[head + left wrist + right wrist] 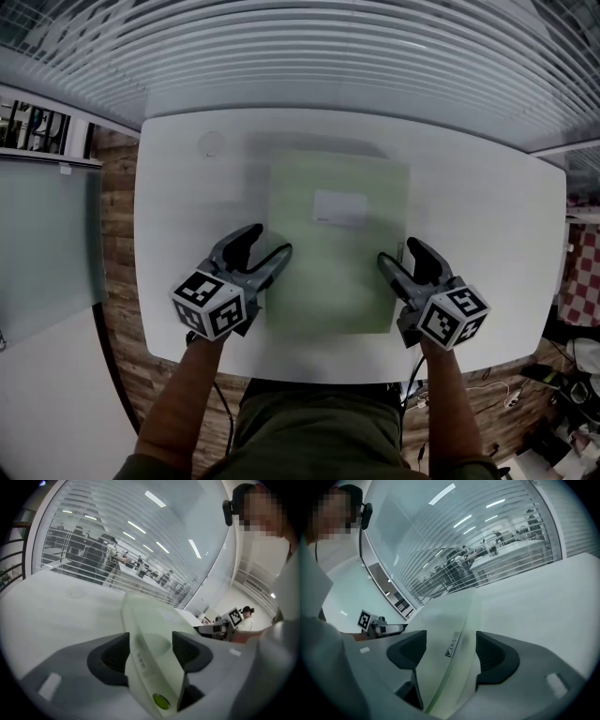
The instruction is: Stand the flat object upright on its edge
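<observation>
- Left gripper (270,239) and right gripper (397,250) both have their jaws spread wide. Each straddles one side edge of the pale green case (337,253) without pinching it.
- The case lies flat in the middle of the white table (487,234), not yet upright.
- Straddling opposite edges likely sets up a two-sided tilt.

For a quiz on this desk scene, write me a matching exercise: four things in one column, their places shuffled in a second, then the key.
1. left gripper
2. right gripper
3. white label
4. white table

A. on the top face of the green document case
B. jaws open round the case's right edge
C. beneath the case
D. jaws open round the case's left edge

Pairs: 1-D, 2-B, 3-A, 4-C
</observation>
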Tool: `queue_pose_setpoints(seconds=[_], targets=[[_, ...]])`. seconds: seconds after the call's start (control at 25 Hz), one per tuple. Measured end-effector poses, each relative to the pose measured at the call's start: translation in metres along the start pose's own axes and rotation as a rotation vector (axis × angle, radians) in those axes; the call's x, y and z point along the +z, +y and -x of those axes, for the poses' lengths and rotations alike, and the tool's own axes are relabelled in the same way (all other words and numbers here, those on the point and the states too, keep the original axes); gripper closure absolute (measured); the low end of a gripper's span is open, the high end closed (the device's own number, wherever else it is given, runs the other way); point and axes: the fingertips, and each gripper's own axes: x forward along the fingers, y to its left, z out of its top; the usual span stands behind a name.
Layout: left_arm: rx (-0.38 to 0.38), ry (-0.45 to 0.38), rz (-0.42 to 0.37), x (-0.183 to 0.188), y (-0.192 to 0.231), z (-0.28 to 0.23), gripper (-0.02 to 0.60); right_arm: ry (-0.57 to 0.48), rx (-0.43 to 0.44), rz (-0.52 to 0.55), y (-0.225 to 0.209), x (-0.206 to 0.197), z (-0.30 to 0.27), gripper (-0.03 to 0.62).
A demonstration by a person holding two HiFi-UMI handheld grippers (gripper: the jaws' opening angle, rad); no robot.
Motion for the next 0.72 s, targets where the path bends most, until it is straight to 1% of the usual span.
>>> queue_pose_setpoints(seconds=[0.08,0.16,0.52,0.72], targets=[[-0.012,0.018,0.017,-0.004,-0.001,-0.001,0.307,0.020,0.009,-0.006,0.002,-0.004,-0.003,0.270],[-0.022,0.028,0.037,-0.007,-0.002,-0.002,0.305,0.035,0.011,-0.008,0.003,-0.007,-0.006,0.263],[-0.051,0.043,0.125,-0.013,0.000,-0.007,0.305,0.062,0.025,-0.038,0.000,-0.015,-0.012,0.264],[-0.043,0.043,0.123,-0.015,0.001,-0.008,0.305,0.065,0.030,-0.042,-0.001,-0.016,-0.014,0.264]])
